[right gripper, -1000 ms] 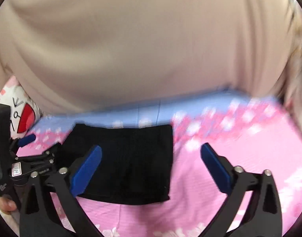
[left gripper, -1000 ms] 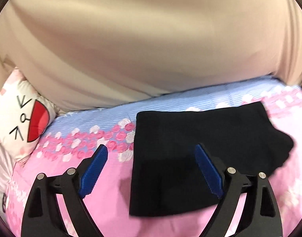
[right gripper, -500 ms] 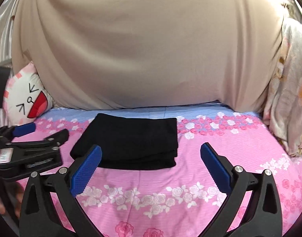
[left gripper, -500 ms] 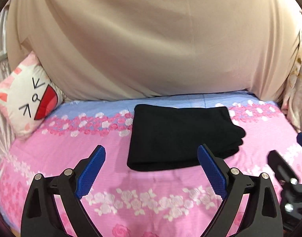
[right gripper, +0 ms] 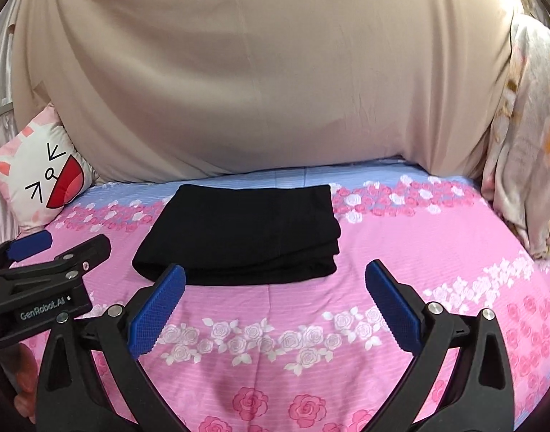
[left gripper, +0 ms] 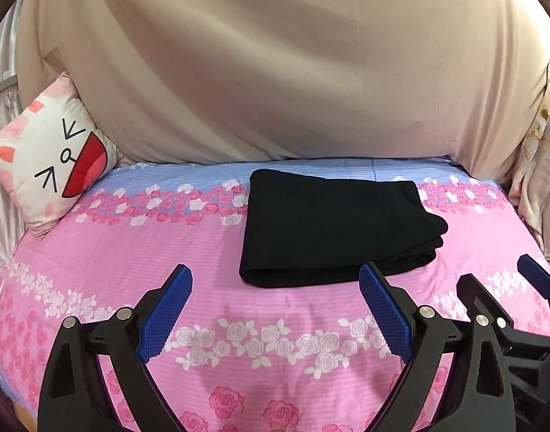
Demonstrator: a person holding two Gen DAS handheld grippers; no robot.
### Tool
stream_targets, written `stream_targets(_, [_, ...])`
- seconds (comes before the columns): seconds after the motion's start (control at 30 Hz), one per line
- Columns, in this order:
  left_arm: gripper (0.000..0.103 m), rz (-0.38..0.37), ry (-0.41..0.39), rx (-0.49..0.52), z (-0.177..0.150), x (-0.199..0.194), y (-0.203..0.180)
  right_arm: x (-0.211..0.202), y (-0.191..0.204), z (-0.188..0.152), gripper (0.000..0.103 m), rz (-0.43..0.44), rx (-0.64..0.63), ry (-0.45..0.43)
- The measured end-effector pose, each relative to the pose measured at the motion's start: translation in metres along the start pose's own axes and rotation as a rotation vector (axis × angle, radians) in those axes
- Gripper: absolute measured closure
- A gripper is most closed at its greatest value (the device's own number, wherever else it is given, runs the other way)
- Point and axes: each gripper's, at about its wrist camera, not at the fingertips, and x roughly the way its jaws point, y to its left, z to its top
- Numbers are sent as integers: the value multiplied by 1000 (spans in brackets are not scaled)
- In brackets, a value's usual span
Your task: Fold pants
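My left gripper [left gripper: 275, 309] was spread wide and held nothing; my right gripper [right gripper: 275, 304] was the same, jaws apart and empty. Both hovered just short of the pants [left gripper: 332, 226], touching no cloth.

The pants were black and lay folded into a flat, layered rectangle on the bedsheet [left gripper: 138, 252], a pink floral sheet with a blue band behind the pants. Their near edge was a rounded fold; stacked layers showed at their right end, with one corner poking out past the rest.

I judged them soft, light and limp, likely to sag and slip apart if lifted by one layer. The safest hold looked like a pinch through all layers at the near fold, one gripper toward each end.

Left of the pants a cartoon-face pillow [left gripper: 55, 158] leaned. Behind them hung a beige curtain [left gripper: 275, 64], and to their right, pale floral fabric [right gripper: 527, 136].
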Motion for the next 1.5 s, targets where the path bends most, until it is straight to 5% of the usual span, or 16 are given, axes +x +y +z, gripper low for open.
stream_targets(1.5, [11,-9,14,4,-5,5,12,5,12,-3,5,-31,7,10])
